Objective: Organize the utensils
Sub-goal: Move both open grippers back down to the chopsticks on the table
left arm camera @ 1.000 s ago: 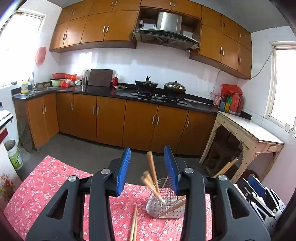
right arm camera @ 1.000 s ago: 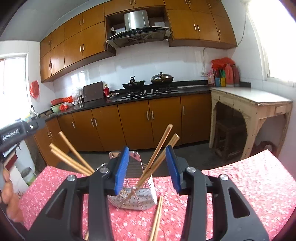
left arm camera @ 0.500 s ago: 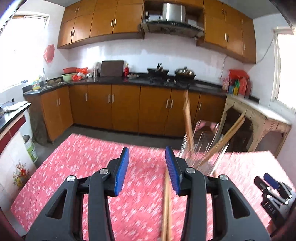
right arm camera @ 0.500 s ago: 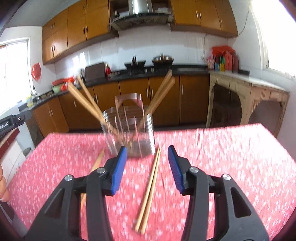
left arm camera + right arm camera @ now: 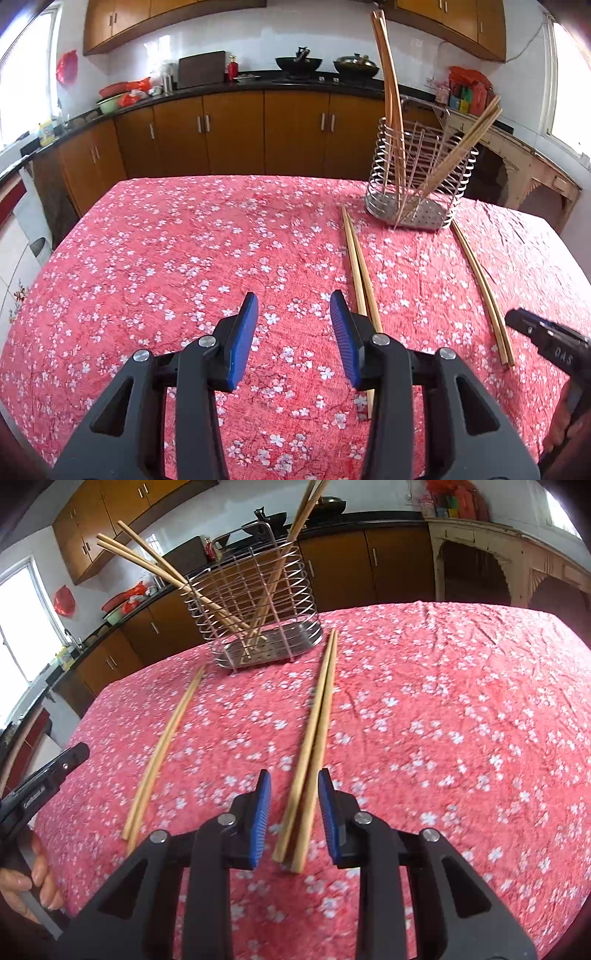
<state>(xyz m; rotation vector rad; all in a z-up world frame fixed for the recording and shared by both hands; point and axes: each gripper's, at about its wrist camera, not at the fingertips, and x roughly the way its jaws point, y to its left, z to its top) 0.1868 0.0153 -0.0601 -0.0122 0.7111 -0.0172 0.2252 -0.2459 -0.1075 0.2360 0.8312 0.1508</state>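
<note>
- My right gripper (image 5: pixel 293 805) straddles the near end of a chopstick pair (image 5: pixel 314 738) lying flat on the red floral tablecloth (image 5: pixel 461 709); its jaws have just been closing, pads not yet pressing.
- My left gripper (image 5: pixel 293 332) hangs released, empty, with a second chopstick pair (image 5: pixel 360 273) just beside its right finger.
- The wire utensil holder (image 5: pixel 417 181) stands behind both pairs, chopsticks leaning inside.

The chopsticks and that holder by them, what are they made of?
Chopsticks: probably bamboo or light wood, judging by the pale tan colour and matte, unpainted surface. Holder: metal, likely stainless steel, with shiny silver wire walls and a perforated, reflective base tray.
</note>
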